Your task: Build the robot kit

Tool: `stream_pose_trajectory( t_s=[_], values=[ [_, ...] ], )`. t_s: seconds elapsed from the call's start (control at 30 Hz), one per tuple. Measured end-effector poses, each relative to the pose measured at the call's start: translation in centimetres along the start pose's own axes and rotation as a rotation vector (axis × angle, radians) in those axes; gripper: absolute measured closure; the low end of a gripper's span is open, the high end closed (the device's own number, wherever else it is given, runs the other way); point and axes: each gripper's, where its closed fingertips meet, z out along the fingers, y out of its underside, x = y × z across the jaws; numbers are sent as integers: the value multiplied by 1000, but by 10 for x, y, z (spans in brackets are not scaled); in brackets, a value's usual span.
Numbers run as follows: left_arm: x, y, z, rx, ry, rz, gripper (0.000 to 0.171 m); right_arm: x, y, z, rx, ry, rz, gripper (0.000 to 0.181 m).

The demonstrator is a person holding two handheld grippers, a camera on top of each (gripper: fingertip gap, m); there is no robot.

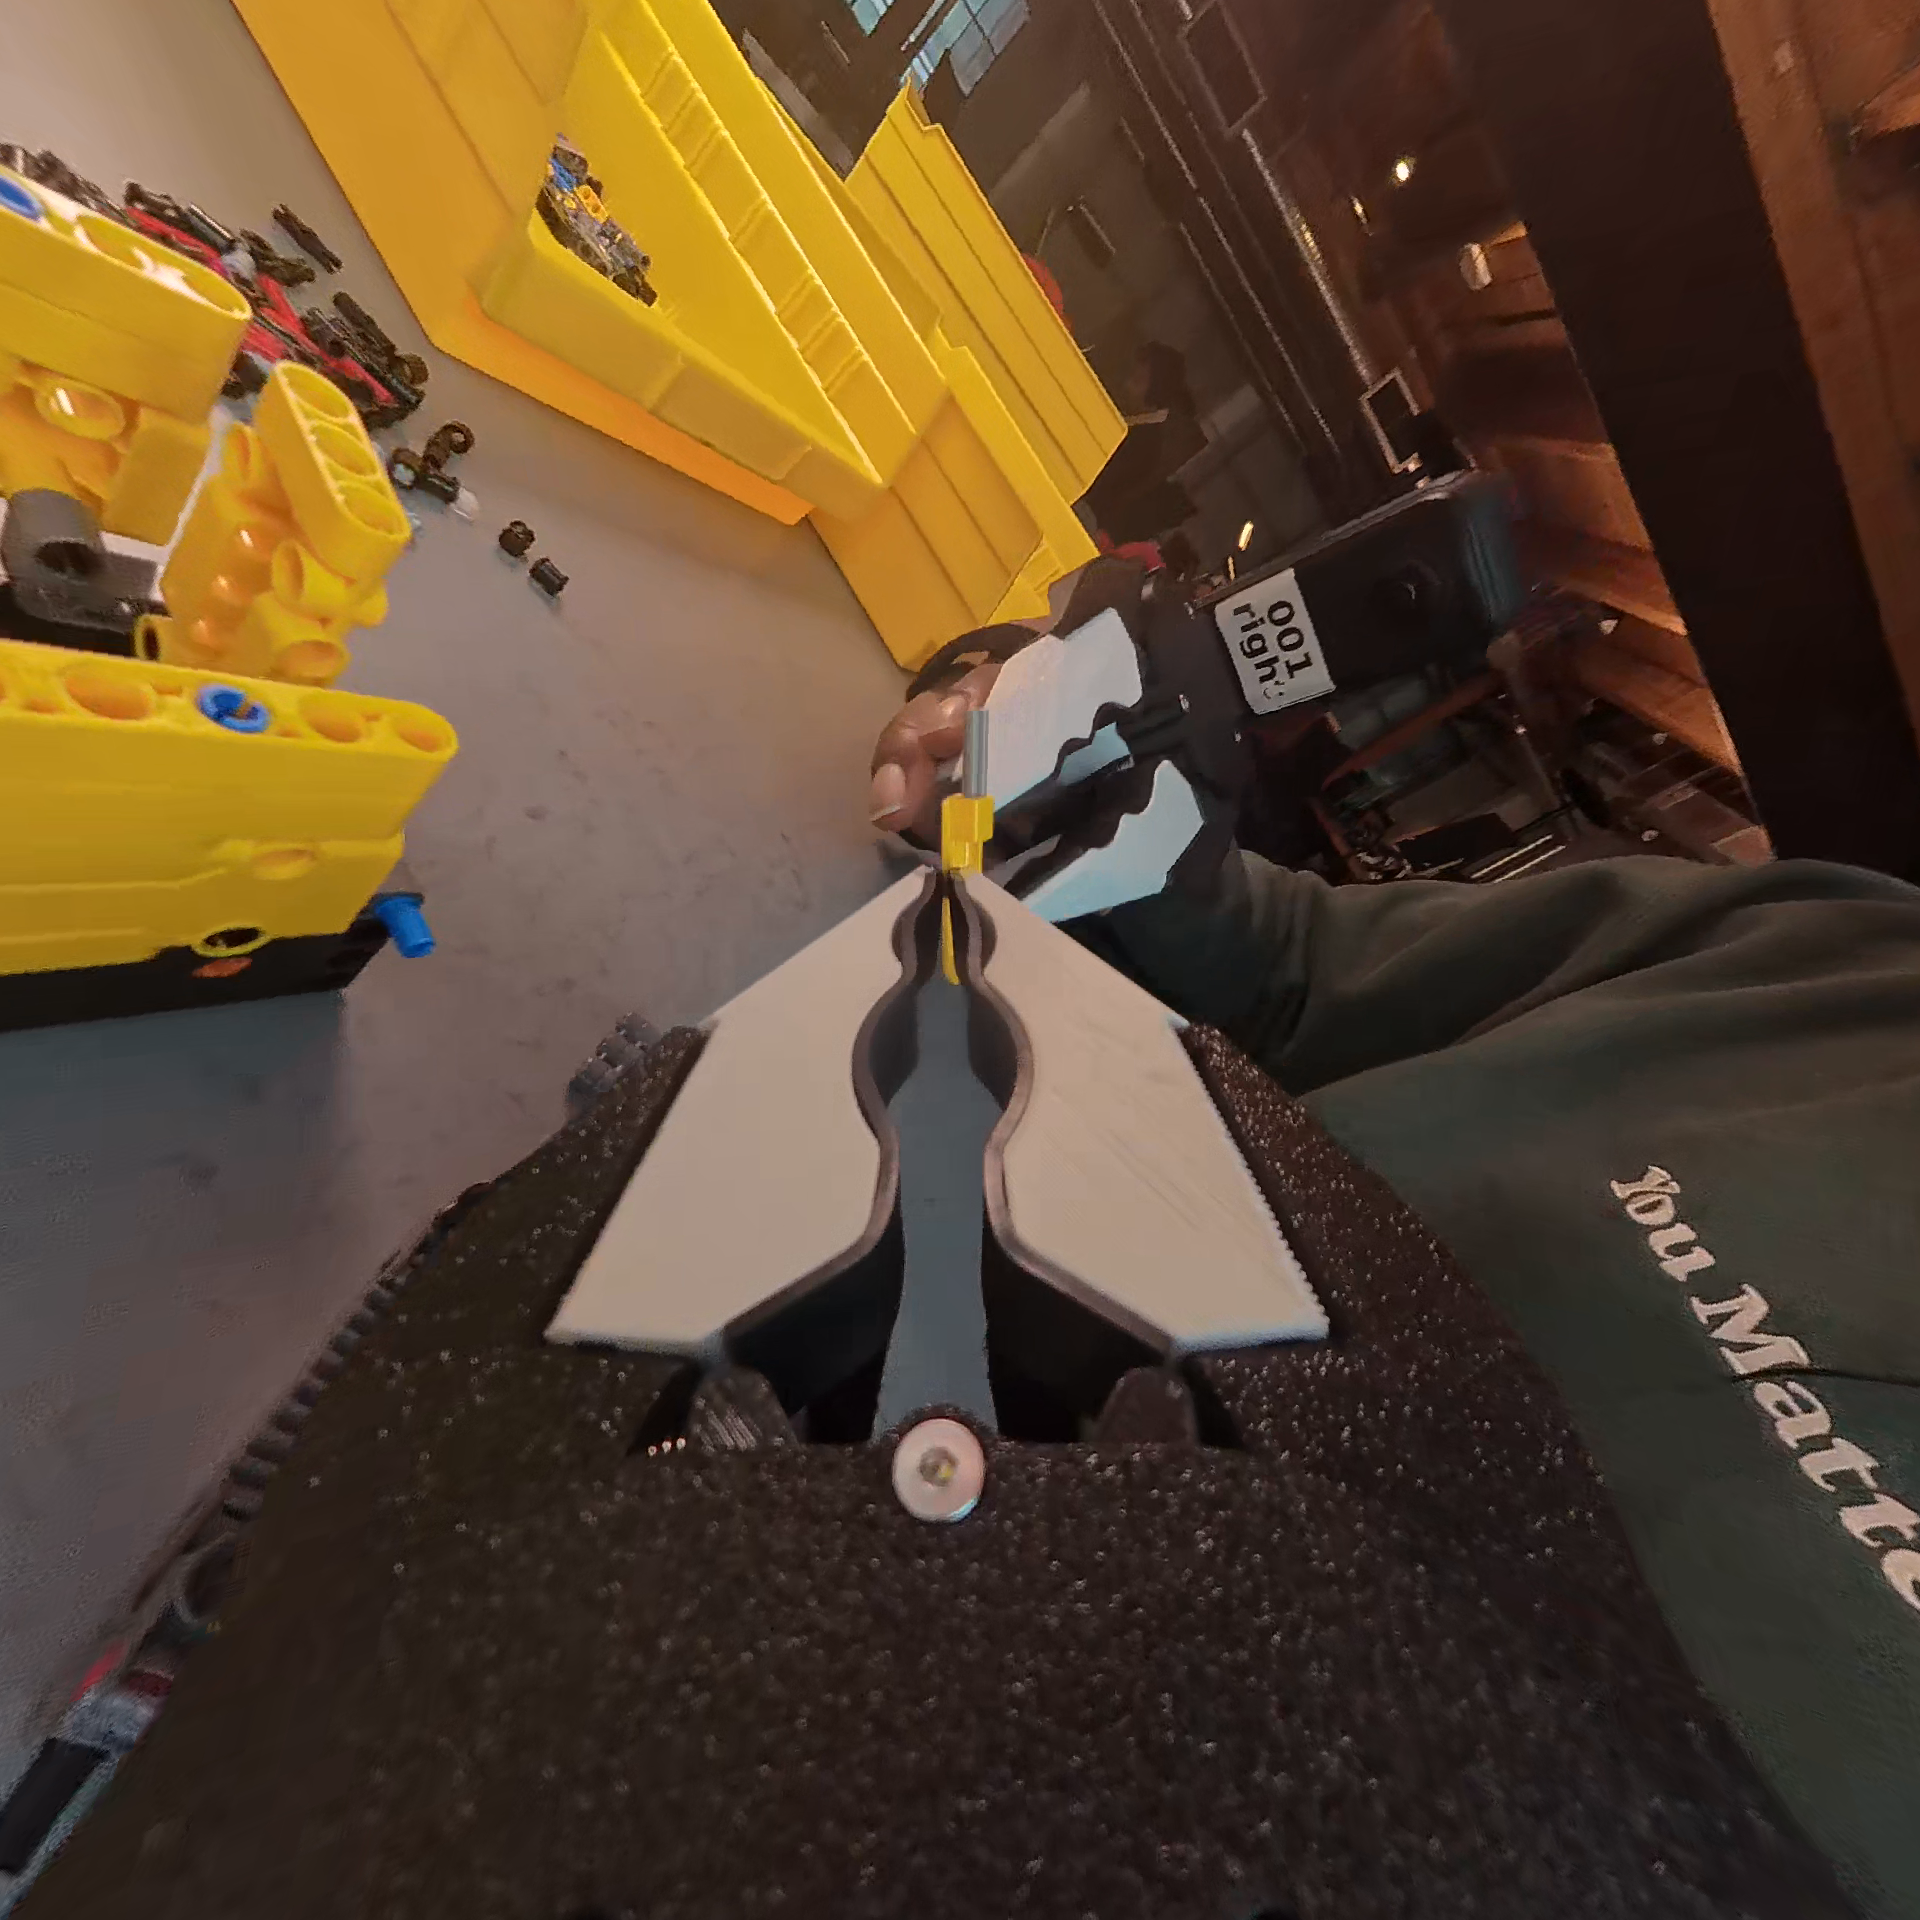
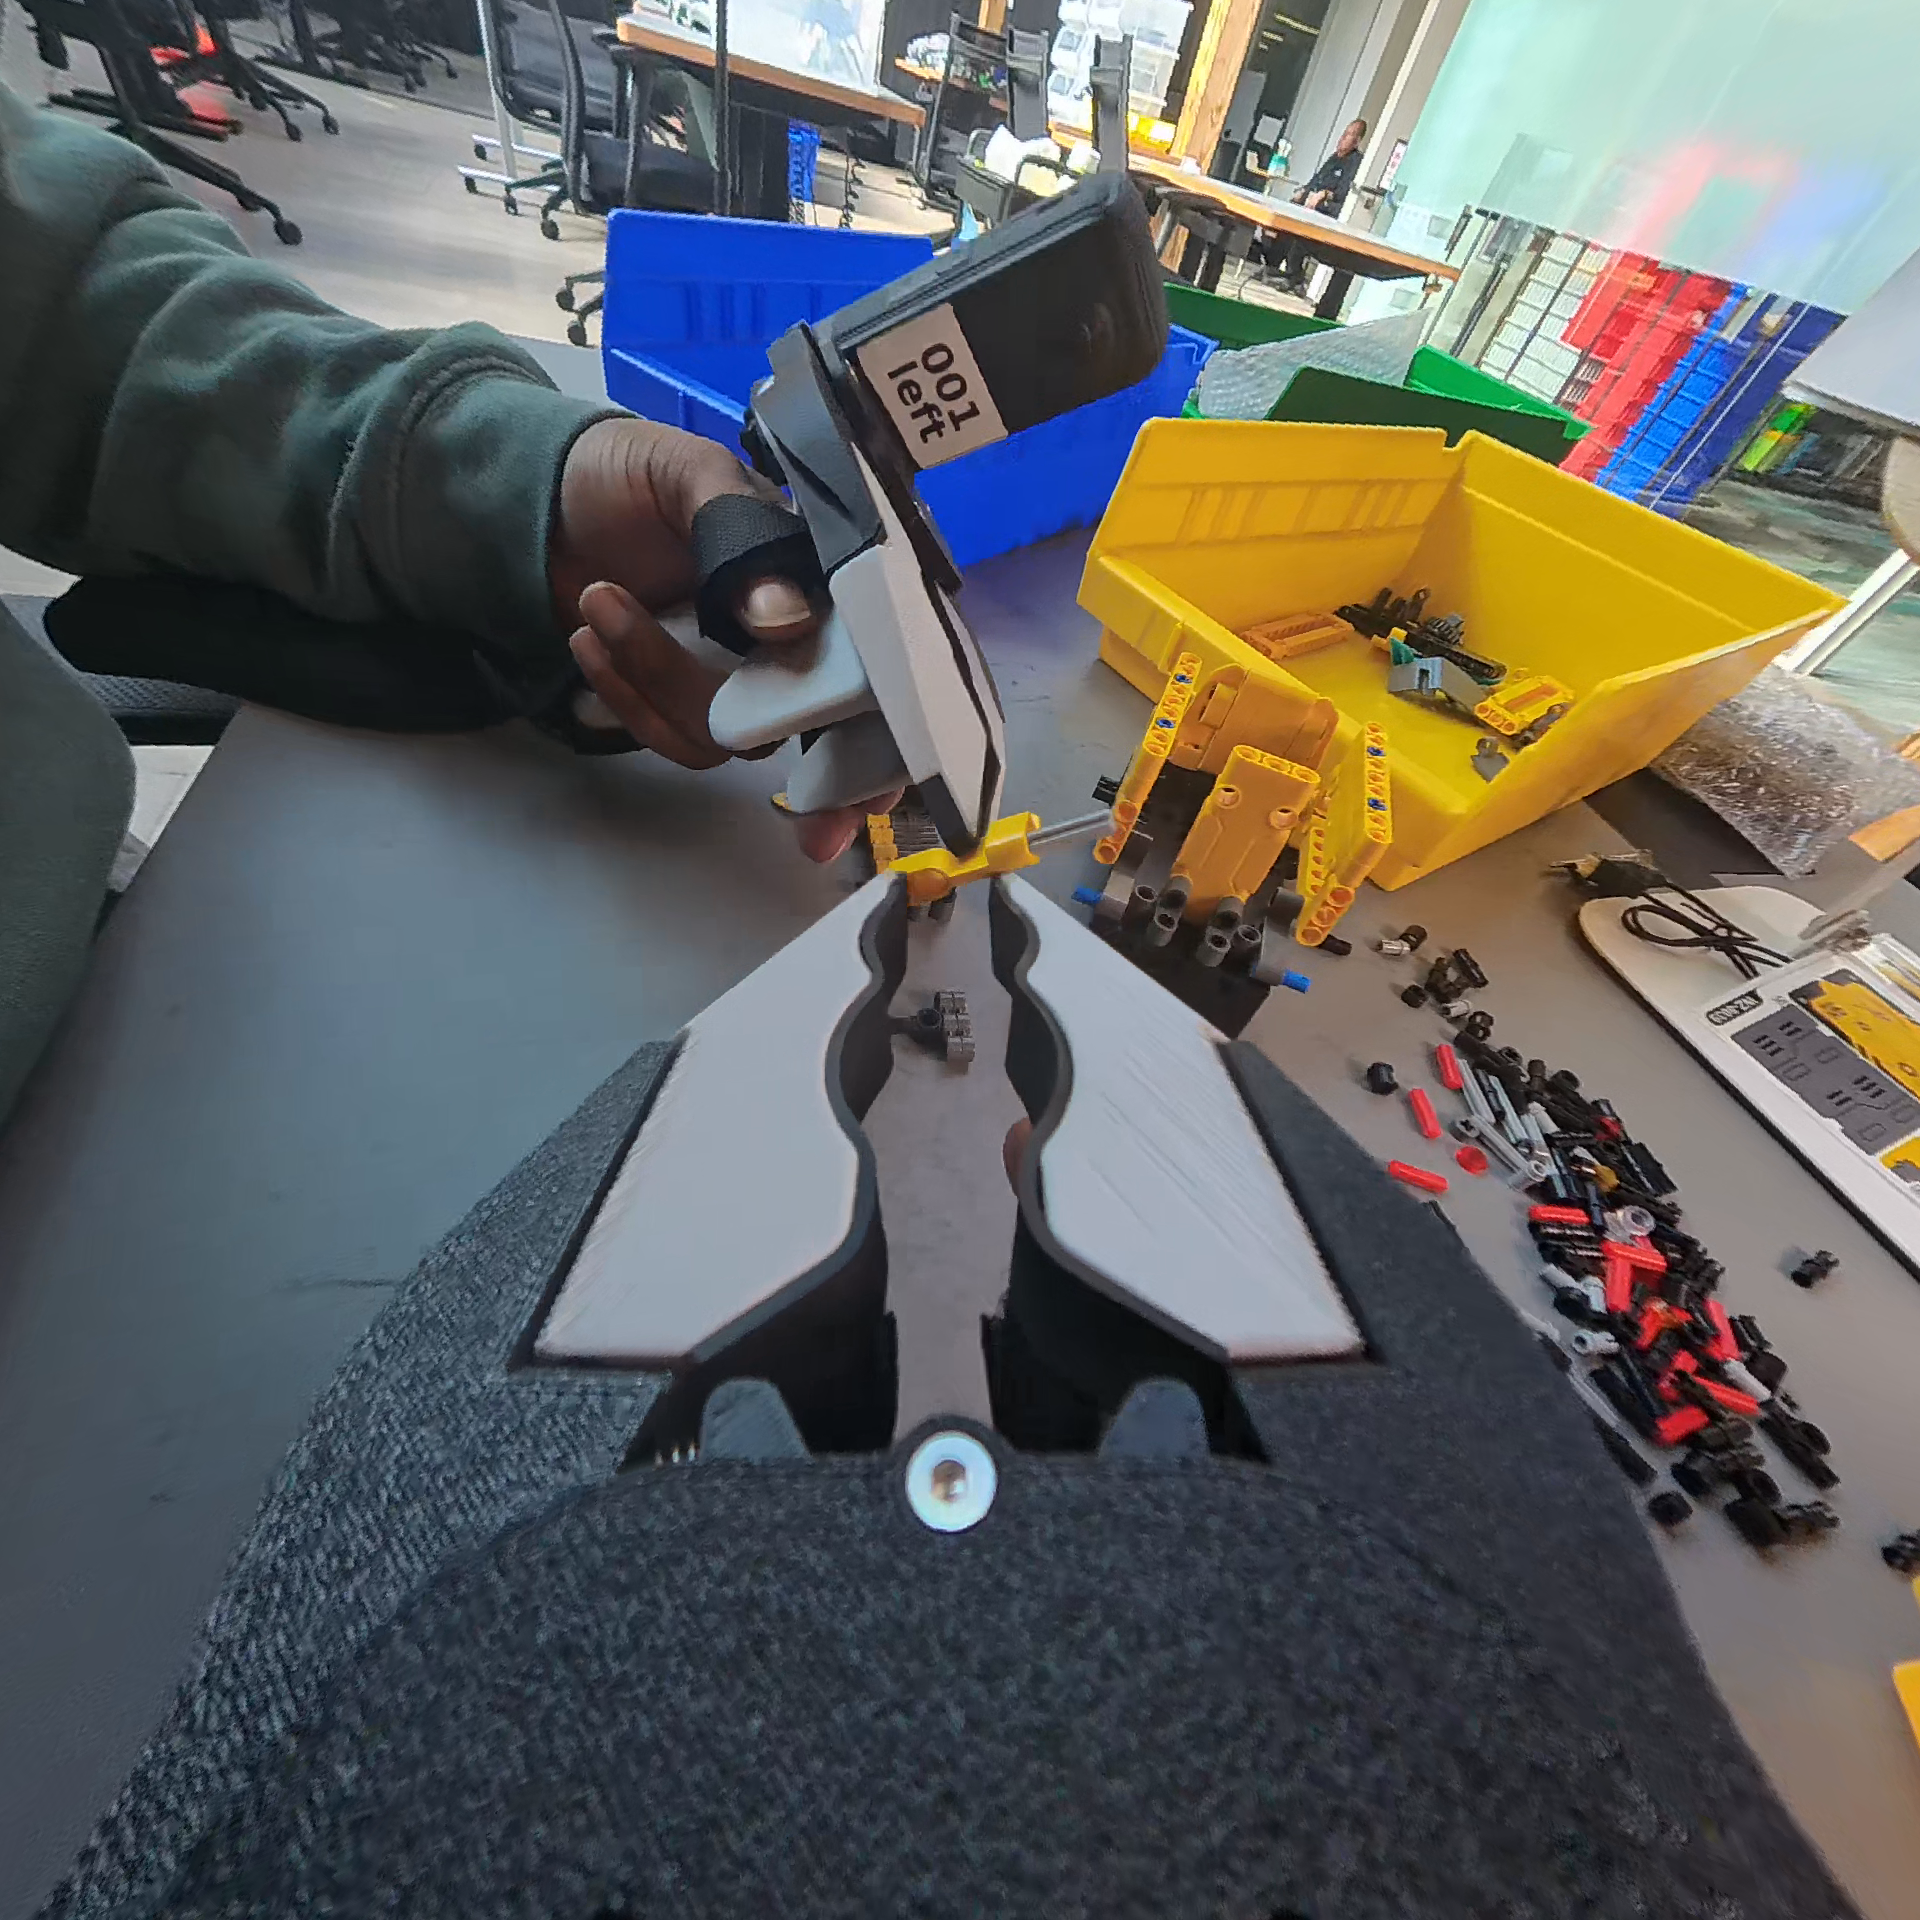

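We pinched the small yellow connector [image 1: 962, 844] with its grey axle [image 1: 975, 750] tight in our left gripper [image 1: 954, 883], lifted above the grey table [image 2: 364, 1039], while our right gripper [image 2: 943, 881] waited just below it, jaws narrowly parted and empty, beside the yellow model [image 2: 1247, 821].

One yellow bin [image 2: 1621, 582], one blue bin [image 2: 727, 301], one green bin [image 2: 1455, 395], two grippers, one booklet [image 2: 1829, 1049].

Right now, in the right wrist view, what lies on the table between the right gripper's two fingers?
In the right wrist view, a small dark grey connector piece lies on the bare grey table between the open right gripper fingers, apart from both.
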Motion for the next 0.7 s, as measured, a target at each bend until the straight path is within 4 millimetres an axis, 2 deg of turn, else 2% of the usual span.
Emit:
stream_pose_trajectory(
  t_s=[0.07,0.5,0.57,0.7],
  values=[
    [-2,2,0,-18,-26,44,171,5,0,-2,3,19,3,181],
    [0,6,2,-32,-21,79,171,17,-3,-7,45,33,139,181],
    [0,7,3,-36,-24,80,171,23,-3,-8,45,61,151,165],
    [0,8,4,-43,-27,78,171,31,1,-10,23,112,106,147]
  ],
)
